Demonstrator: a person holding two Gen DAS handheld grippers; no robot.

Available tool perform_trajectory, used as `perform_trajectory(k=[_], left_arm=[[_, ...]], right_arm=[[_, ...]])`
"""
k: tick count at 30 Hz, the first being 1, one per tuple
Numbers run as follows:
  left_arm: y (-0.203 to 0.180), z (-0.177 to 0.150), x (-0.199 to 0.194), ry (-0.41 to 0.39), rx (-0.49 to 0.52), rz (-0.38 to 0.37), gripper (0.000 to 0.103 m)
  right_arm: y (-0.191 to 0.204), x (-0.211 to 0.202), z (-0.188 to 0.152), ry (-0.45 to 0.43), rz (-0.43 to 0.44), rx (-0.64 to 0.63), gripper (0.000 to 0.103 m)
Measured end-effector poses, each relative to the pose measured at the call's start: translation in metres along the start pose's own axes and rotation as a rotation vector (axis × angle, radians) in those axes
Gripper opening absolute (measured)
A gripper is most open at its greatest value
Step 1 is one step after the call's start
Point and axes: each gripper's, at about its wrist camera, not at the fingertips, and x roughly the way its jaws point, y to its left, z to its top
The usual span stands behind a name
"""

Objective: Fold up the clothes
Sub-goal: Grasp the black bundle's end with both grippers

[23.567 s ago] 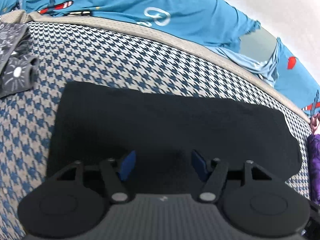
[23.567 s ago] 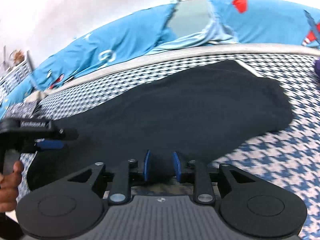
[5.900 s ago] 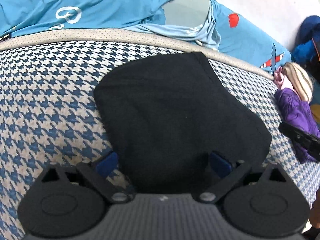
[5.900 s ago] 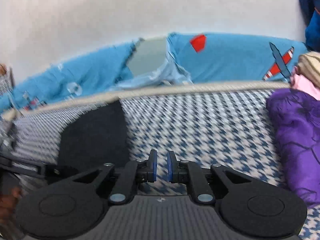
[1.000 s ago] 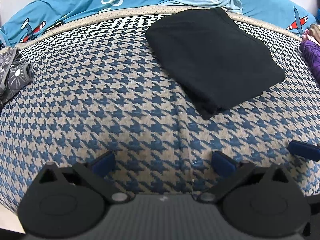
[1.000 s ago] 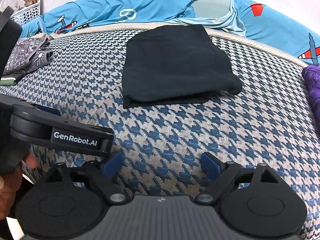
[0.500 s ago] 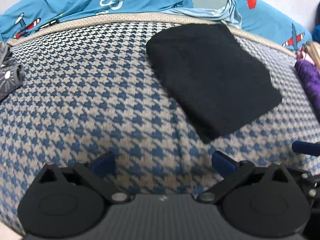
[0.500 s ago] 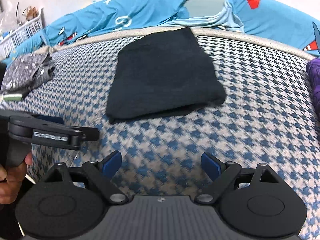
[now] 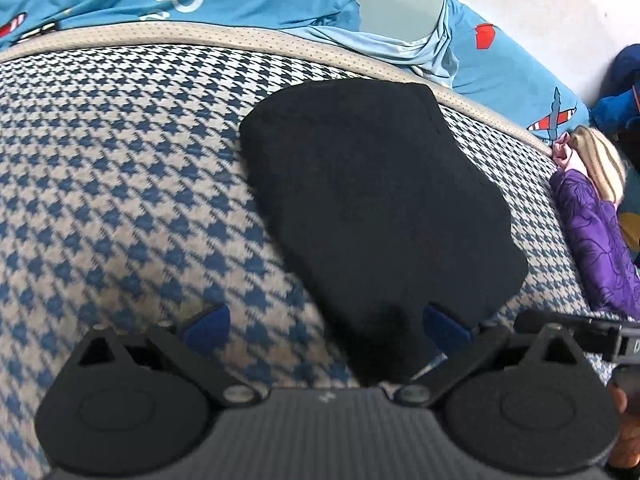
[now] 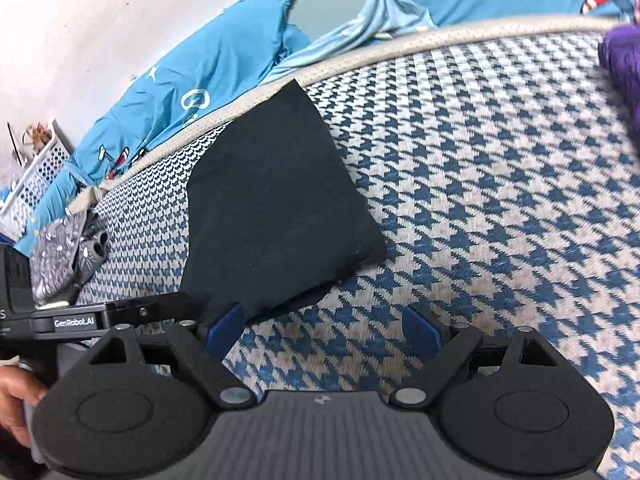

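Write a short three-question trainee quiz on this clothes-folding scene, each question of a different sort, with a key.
1. True or false: the black garment lies folded on the houndstooth cover.
2. Multiple choice: the jaws of the left gripper are A) shut on the black garment, B) open, C) shut on nothing.
3. Fill in: in the left wrist view, the garment at the right edge of the cover, past the black one, is ___ in colour.

Key: 1 true; 2 B; 3 purple.
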Motion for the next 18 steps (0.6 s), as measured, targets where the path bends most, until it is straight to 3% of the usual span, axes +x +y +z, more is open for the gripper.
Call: perform_trajectory(k=[11,18], left_arm=[[0.029,0.04,0.031,-0.005,-0.081,-0.09,0.103],[0.03,0.051,0.05,-0.023,-0.046,-0.1,0.103]], right_arm=[[-0.016,0.013,0.01,-0.029,0.103,0.065,0.087],[-0.019,0.024,0.017,-0.051,0.131,0.071,0.087]])
